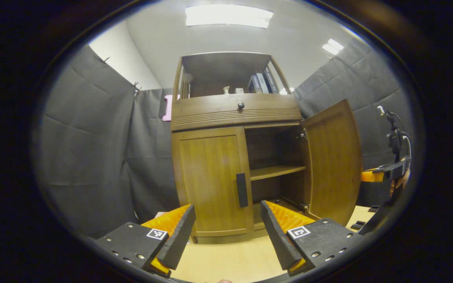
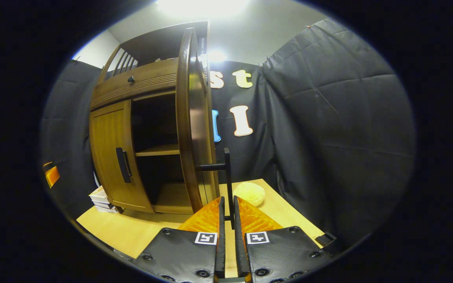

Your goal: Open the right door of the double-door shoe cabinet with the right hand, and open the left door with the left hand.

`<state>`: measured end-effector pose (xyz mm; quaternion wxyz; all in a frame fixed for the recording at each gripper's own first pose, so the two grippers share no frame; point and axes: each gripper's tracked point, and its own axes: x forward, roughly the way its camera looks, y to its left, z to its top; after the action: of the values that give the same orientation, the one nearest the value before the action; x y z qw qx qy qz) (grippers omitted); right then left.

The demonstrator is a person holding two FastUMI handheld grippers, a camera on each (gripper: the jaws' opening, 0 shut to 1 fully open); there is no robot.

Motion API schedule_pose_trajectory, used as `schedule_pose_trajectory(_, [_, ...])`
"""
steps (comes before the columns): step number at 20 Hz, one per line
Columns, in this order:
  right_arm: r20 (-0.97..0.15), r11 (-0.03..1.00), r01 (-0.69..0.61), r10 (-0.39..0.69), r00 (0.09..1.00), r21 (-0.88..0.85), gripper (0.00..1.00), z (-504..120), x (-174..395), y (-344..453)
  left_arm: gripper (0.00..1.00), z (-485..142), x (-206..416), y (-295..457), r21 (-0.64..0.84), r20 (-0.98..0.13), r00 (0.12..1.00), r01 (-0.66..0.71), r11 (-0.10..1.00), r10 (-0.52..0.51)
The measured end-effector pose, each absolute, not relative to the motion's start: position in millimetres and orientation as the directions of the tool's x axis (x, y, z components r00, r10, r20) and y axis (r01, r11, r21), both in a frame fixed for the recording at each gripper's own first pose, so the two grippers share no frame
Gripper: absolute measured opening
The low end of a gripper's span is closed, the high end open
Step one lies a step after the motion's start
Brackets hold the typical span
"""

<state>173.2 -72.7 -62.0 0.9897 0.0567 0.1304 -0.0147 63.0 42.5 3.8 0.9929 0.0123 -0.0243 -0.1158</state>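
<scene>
While the right tool (image 2: 227, 212) pinches the open right door's handle (image 2: 227, 184), the left tool (image 1: 226, 232) hangs spread near the closed left door (image 1: 210, 181).

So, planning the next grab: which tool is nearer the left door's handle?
Left. The left tool faces the left door's handle, open. The right tool grips the right door's handle.

We see a shoe cabinet (image 1: 234, 114) in warm mid-brown wood with faint vertical grain. Its left door (image 1: 210, 181) carries a black bar handle (image 1: 242, 190), and the right door (image 1: 334, 161) has the same brown tone, with a black handle (image 2: 226, 177) of its own. A black knob (image 1: 241, 105) sits on the drawer front, above horizontal ribbing. The worktop (image 1: 230, 259) is pale yellowish wood. A pale yellow round thing (image 2: 250, 192) lies on it.
</scene>
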Motion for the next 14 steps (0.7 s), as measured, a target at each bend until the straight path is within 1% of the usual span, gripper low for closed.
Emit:
schedule_pose_trajectory(3, [-0.258, 0.99, 0.079, -0.046, 0.965, 0.119, 0.13, -60, 169, -87, 0.96, 5, 61, 40, 0.026, 0.041, 0.967, 0.252, 0.967, -0.253])
schedule_pose_trajectory(5, [-0.24, 0.988, 0.057, -0.021, 0.97, 0.142, 0.13, -52, 164, -84, 0.96, 3, 61, 40, 0.027, 0.038, 0.963, 0.265, 0.964, -0.266])
schedule_pose_trajectory(11, [-0.179, 0.996, 0.02, -0.004, 0.984, 0.088, 0.13, -23, 150, -81, 0.96, 0, 62, 38, 0.03, 0.019, 0.96, 0.28, 0.96, -0.28])
schedule_pose_trajectory(13, [-0.159, 0.996, -0.008, 0.023, 0.987, 0.091, 0.27, -13, 141, -74, 0.96, -1, 62, 38, 0.03, 0.011, 0.96, 0.278, 0.96, -0.278])
schedule_pose_trajectory(14, [-0.145, 0.996, -0.018, 0.031, 0.989, 0.087, 0.44, -9, 138, -72, 0.96, -1, 62, 39, 0.029, 0.009, 0.961, 0.276, 0.961, -0.276])
